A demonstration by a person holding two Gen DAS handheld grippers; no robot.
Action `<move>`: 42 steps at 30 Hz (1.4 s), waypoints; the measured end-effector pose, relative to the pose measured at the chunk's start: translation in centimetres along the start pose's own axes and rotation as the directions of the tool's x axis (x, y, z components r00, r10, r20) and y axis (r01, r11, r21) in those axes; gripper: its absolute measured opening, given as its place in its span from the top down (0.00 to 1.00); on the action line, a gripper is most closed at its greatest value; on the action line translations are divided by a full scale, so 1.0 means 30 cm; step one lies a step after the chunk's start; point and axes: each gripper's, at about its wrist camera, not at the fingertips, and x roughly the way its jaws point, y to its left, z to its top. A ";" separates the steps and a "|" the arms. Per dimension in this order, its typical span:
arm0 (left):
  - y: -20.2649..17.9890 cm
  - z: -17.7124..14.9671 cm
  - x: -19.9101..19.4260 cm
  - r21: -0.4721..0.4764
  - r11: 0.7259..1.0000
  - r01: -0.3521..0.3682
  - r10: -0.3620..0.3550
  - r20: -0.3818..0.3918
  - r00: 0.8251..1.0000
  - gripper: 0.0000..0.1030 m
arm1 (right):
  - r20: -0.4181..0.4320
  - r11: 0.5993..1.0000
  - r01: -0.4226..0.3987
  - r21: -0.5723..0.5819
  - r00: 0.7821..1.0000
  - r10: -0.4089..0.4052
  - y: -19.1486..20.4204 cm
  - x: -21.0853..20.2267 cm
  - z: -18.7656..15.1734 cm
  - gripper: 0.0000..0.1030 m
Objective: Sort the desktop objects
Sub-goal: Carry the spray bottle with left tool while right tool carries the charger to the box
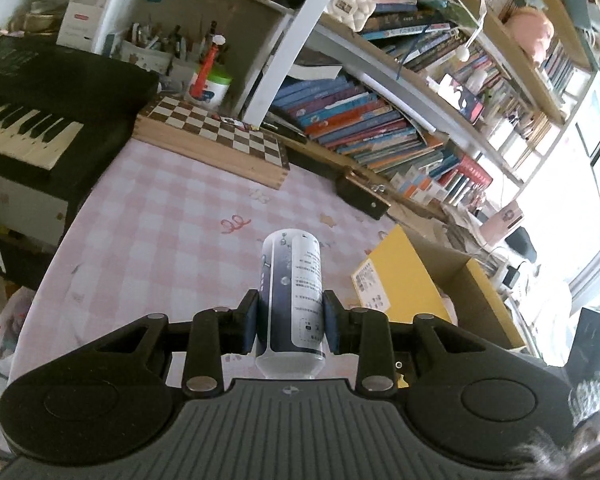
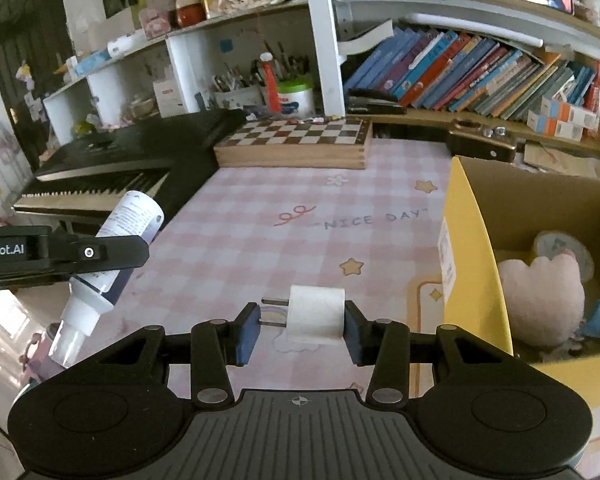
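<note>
We are clamping a spray bottle [image 1: 292, 296] in the left gripper [image 1: 290, 326], its long axis running forward. The right gripper [image 2: 298, 330] is straddling a white plug [image 2: 316, 316], contact unclear. The yellow box [image 2: 466, 248] is lying rightward, nearer our right hand.

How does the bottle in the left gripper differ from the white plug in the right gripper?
The bottle is a tall cylinder with a dark blue printed label; the white plug is a short, plain block with two metal prongs sticking out to its left.
The bottle is held off the table, tilted with its clear cap down in the right wrist view; whether the plug is lifted or resting I cannot tell.
Both sit between gripper fingers, near the yellow cardboard box.
</note>
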 end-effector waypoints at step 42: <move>0.014 -0.388 -0.386 -0.030 0.992 0.124 -0.126 -0.100 0.987 0.71 | -0.032 0.983 0.104 0.151 0.994 -0.100 0.163 -0.386 -0.400 0.58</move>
